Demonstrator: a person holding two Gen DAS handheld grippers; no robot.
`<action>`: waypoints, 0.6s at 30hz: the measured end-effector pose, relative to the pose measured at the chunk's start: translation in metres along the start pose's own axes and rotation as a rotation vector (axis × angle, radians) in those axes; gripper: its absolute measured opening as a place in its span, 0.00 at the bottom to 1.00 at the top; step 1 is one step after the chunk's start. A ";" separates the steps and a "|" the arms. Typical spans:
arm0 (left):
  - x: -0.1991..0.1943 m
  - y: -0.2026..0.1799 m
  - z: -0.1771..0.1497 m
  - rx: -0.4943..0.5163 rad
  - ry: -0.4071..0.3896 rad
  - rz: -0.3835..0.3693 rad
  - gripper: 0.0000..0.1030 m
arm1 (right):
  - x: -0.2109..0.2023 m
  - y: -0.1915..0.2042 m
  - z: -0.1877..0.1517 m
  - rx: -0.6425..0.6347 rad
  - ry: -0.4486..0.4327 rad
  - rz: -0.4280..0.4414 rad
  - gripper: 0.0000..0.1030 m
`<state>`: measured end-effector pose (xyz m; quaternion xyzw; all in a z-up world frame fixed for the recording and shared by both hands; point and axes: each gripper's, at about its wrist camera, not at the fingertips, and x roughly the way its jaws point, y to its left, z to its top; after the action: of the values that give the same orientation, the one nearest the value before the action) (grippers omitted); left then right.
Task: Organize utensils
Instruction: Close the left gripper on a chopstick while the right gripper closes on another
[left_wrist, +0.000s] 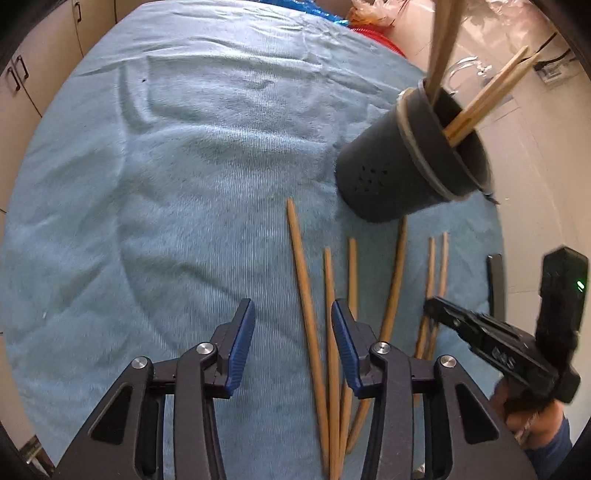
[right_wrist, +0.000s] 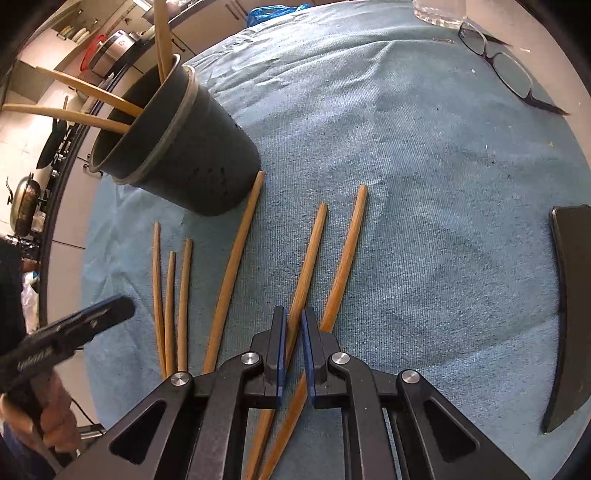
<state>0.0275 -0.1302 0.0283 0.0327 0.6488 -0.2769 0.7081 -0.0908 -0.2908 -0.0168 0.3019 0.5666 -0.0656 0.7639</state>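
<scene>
Now right claw (right_wrist: 293, 325) pinching one slim, tan wooden chopstick (right_wrist: 309, 258); left claw (left_wrist: 293, 317) spread.

You are working in a home kitchen: beige cabinet doors with dark handles (left_wrist: 16, 74) line the side, and a round metal wok (right_wrist: 24, 206) sits on a stove beside a steel pot (right_wrist: 114, 48).

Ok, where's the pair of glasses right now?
In the right wrist view, the eyeglasses lie at the upper right, at the far edge of the blue towel, just beside a clear glass container.
</scene>
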 end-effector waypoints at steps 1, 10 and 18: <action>0.003 0.000 0.003 0.003 0.006 0.010 0.34 | 0.000 -0.002 0.000 0.007 0.003 0.007 0.08; 0.016 -0.018 0.017 0.077 0.009 0.151 0.15 | -0.004 -0.022 0.013 0.083 0.049 0.043 0.08; 0.006 -0.010 -0.002 0.066 -0.051 0.106 0.06 | -0.006 -0.009 0.024 0.018 0.042 -0.038 0.07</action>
<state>0.0211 -0.1396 0.0255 0.0836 0.6184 -0.2610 0.7365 -0.0768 -0.3121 -0.0107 0.2992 0.5876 -0.0788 0.7477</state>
